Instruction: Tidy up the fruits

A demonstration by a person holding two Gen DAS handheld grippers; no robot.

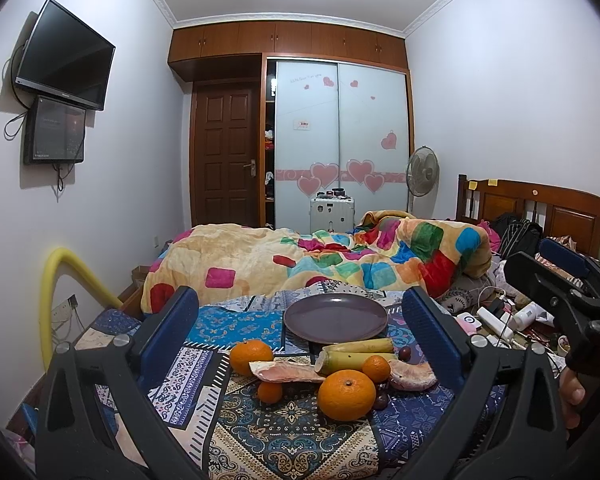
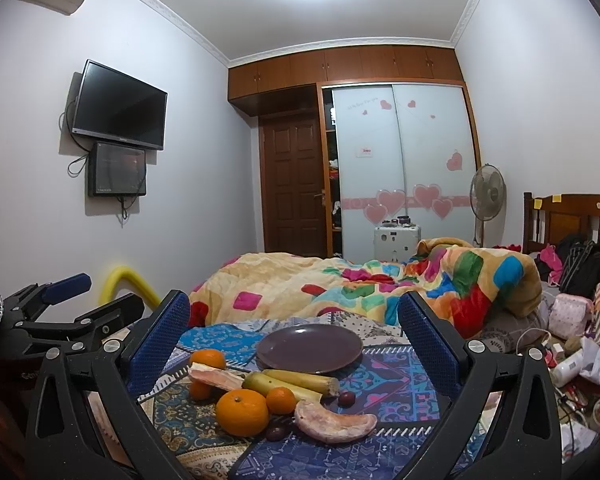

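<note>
Right now I am holding both grippers back from the fruit, so I am judging this as the start: nothing is sitting on the plate point(image 1: 335, 317) yet. The left gripper point(image 1: 300, 332) is hanging with its jaws spread wide and nothing between them, and the right gripper point(image 2: 294, 340) is doing the same. Neither is touching anything.

Taking the plate as my landmark: it is lying on the patterned bedspread point(image 1: 236, 324), and all the fruit is clustered just on the near side of it. Two bananas point(image 1: 358, 354) are lying side by side closest to its near rim. A big orange point(image 1: 347, 395) is sitting nearest to me, with a small one point(image 1: 376, 368) between it and the bananas. Another orange point(image 1: 251, 356) is resting off the plate's near left, with a tiny one point(image 1: 269, 392) in front of it. Two pale pink wedges point(image 1: 286, 372), probably pomelo, are lying among them, one to each side. A dark grape point(image 1: 405, 353) is sitting by the banana tips; another is half hidden under the big orange.

Next, I am thinking of bringing one gripper down over the big orange, since it is nearest and unobstructed. That is calling for jaws kept wide and a gentle squeeze, as round fruit could roll on soft bedding.
</note>
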